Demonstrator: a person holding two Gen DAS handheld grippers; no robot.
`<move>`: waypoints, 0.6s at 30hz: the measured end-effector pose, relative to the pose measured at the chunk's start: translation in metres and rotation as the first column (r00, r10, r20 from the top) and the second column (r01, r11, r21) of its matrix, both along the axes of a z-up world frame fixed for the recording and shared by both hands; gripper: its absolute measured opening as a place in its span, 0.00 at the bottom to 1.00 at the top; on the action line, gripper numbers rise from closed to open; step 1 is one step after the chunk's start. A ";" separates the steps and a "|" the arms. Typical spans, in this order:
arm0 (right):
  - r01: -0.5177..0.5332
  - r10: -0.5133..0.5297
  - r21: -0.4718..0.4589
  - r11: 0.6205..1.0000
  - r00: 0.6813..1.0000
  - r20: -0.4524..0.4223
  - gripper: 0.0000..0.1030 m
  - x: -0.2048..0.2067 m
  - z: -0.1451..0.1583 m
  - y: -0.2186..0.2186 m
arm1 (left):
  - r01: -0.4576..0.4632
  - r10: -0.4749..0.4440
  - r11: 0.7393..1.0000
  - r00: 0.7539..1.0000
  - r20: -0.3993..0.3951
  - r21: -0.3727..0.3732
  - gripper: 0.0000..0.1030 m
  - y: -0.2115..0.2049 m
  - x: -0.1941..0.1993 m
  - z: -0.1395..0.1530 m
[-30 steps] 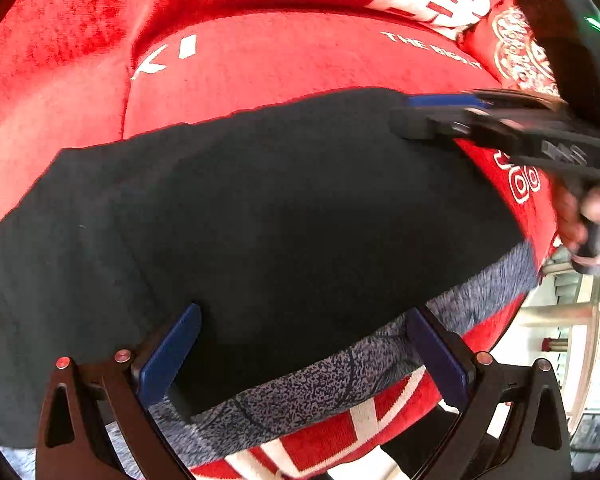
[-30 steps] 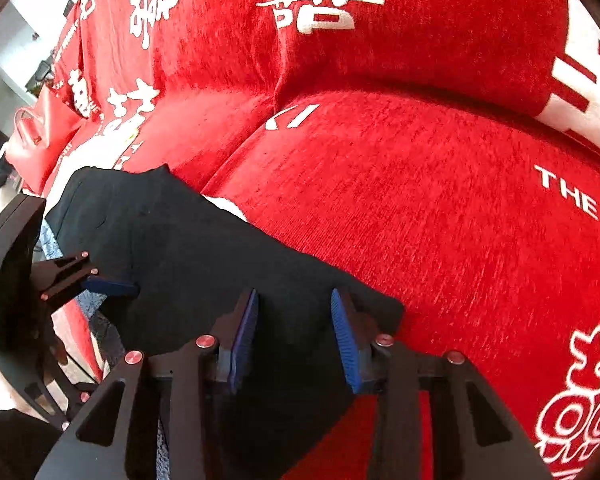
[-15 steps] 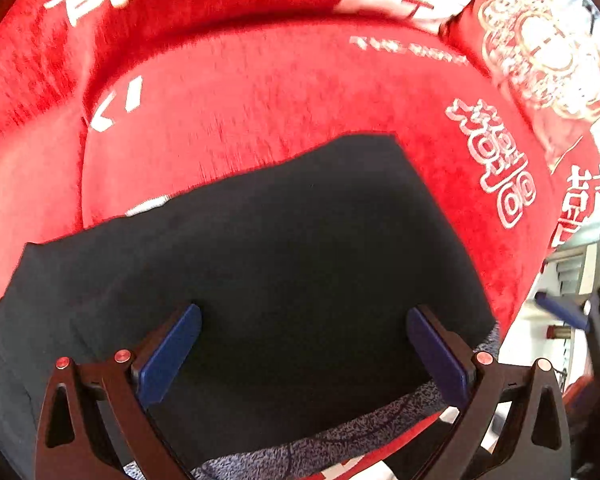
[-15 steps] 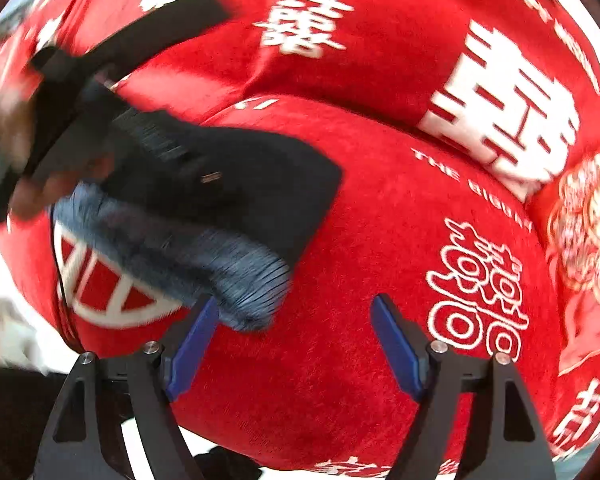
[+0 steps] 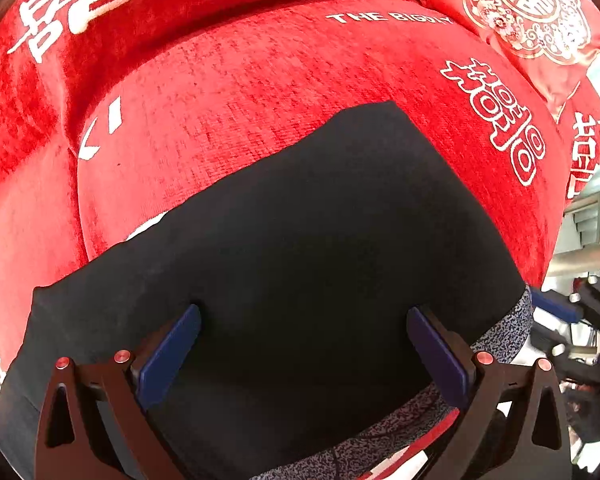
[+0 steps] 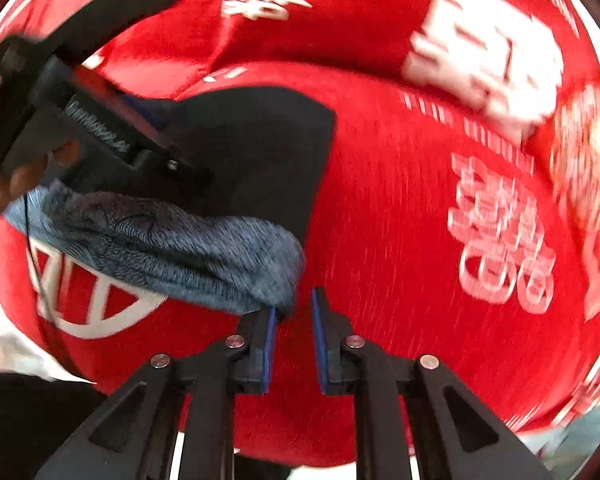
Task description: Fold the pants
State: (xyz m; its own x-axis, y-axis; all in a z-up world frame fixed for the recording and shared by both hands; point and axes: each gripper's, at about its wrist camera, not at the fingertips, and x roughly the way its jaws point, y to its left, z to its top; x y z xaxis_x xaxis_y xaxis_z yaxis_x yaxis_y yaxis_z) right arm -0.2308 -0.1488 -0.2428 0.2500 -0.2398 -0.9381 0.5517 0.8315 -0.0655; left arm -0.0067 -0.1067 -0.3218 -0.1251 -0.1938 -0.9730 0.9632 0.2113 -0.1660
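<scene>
Black pants (image 5: 312,240) with a grey speckled waistband (image 5: 504,336) lie flat on the red sofa seat (image 5: 240,92). Over them, near the waistband, my left gripper (image 5: 303,314) hangs open, its pads wide apart and nothing pinched. One blue finger (image 5: 556,307) of the right gripper shows past the waistband's right end. In the right wrist view the pants (image 6: 260,148) and waistband (image 6: 172,248) lie to the left. The right gripper (image 6: 292,300) is closing at the waistband's corner; a narrow gap remains and the cloth only touches the left fingertip.
The sofa's red cover carries white lettering, and a red patterned cushion (image 5: 520,4) sits at the right end. A hand (image 6: 4,188) grips the left tool above the pants. The sofa's front edge drops off just below the waistband.
The right gripper swung from the pants' far edge to the waistband corner at the sofa's front; its jaws widened, then narrowed. The left gripper shifted slightly and stays open.
</scene>
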 end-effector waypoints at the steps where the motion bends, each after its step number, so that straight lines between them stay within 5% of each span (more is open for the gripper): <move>1: -0.006 0.006 -0.025 1.000 1.000 -0.003 0.17 -0.004 0.010 0.001 | -0.015 0.015 1.000 1.000 -0.003 0.007 1.00 0.001 0.002 0.002; 5: -0.155 0.164 -0.182 0.971 0.986 0.030 0.19 0.003 0.051 0.025 | -0.101 0.098 0.993 0.994 -0.042 -0.062 1.00 0.022 0.013 0.023; 7: -0.225 0.242 -0.222 0.949 0.969 0.052 0.31 0.020 0.052 0.034 | -0.109 0.109 0.994 0.994 -0.026 -0.014 1.00 0.034 0.012 0.012; 9: -0.231 0.242 -0.165 0.959 0.969 0.048 0.43 0.035 0.035 0.031 | -0.096 0.096 0.995 0.995 -0.003 0.032 1.00 0.048 0.007 -0.006; 13: -0.123 0.134 0.080 0.989 0.980 -0.146 0.46 0.022 -0.023 0.004 | -0.122 0.122 0.992 0.992 0.008 0.006 1.00 0.069 0.010 -0.002; 18: -0.159 0.158 -0.007 0.987 0.986 -0.055 0.43 0.018 0.036 0.003 | -0.194 0.195 0.980 0.981 0.018 -0.032 1.00 0.090 0.021 0.015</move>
